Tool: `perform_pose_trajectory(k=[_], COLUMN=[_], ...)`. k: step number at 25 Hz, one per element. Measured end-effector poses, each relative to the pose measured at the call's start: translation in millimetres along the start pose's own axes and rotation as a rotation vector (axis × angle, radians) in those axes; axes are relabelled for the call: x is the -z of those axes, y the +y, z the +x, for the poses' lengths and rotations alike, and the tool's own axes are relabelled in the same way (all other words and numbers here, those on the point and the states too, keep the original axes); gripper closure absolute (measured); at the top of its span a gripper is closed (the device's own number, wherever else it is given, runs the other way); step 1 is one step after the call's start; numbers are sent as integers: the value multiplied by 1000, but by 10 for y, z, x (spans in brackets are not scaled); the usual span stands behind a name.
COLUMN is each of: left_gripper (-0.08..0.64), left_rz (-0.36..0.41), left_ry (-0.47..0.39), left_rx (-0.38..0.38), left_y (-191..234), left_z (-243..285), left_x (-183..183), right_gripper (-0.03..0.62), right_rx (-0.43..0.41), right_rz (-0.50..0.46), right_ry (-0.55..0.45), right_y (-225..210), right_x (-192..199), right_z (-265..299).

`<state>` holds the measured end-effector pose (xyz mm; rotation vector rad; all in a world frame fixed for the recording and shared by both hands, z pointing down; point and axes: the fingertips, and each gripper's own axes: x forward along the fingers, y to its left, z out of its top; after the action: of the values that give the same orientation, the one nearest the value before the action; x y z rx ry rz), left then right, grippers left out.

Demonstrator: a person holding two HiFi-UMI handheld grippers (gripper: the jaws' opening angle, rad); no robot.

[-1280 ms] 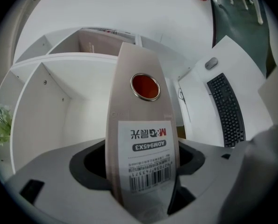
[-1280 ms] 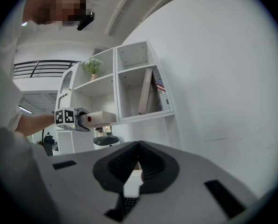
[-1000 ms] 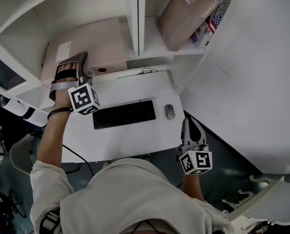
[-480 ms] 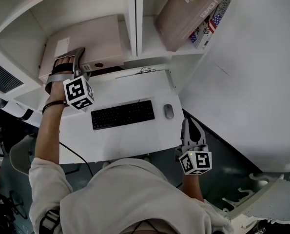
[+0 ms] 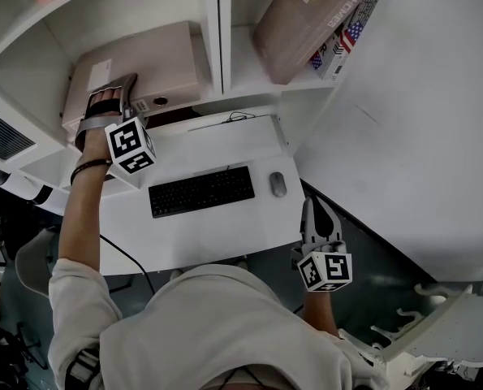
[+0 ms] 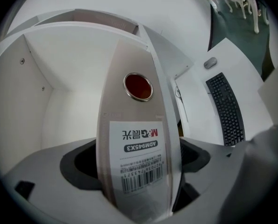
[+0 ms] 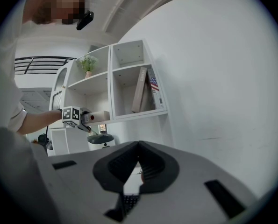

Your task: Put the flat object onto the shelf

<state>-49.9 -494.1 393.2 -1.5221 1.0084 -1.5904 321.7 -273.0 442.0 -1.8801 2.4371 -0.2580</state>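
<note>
Beige flat binder (image 5: pixel 156 59) lies on the white shelf (image 5: pixel 222 31); left gripper (image 5: pixel 115 88) loosely straddles its spine, jaws just now opening; right gripper (image 5: pixel 316 205) is closed, empty.

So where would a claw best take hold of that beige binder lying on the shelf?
By its labelled spine, coming straight in from the open front of the shelf. The binder lies flat in the left compartment, and only that narrow spine faces out, slim enough to fit between jaws. The left claw, its jaws just opening, straddles it there.

Black keyboard (image 5: pixel 200 190), grey mouse (image 5: pixel 278 184) beside it on white desk (image 5: pixel 225 234); tan folder (image 5: pixel 298 23) leaning against books (image 5: pixel 342 39).
</note>
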Motion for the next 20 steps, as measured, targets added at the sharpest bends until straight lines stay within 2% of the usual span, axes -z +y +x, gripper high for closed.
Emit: perform_pose_trajectory(k=[9, 14, 17, 20], left_gripper=[107, 109, 109, 109], left_rz=[-2, -12, -59, -153], left_ry=[-7, -60, -109, -162], left_rx=[-18, -99, -122, -133], left_y=[19, 74, 64, 59], left_z=[-33, -295, -491, -705], left_x=[-5, -96, -155, -164], right_gripper=[589, 589, 589, 589], right_rx=[-2, -15, -29, -42], right_rz=[-9, -16, -21, -28], right_ry=[-4, -8, -13, -19], right_y=[22, 79, 140, 219], right_x=[-21, -54, -62, -91], right_z=[-103, -144, -157, -167])
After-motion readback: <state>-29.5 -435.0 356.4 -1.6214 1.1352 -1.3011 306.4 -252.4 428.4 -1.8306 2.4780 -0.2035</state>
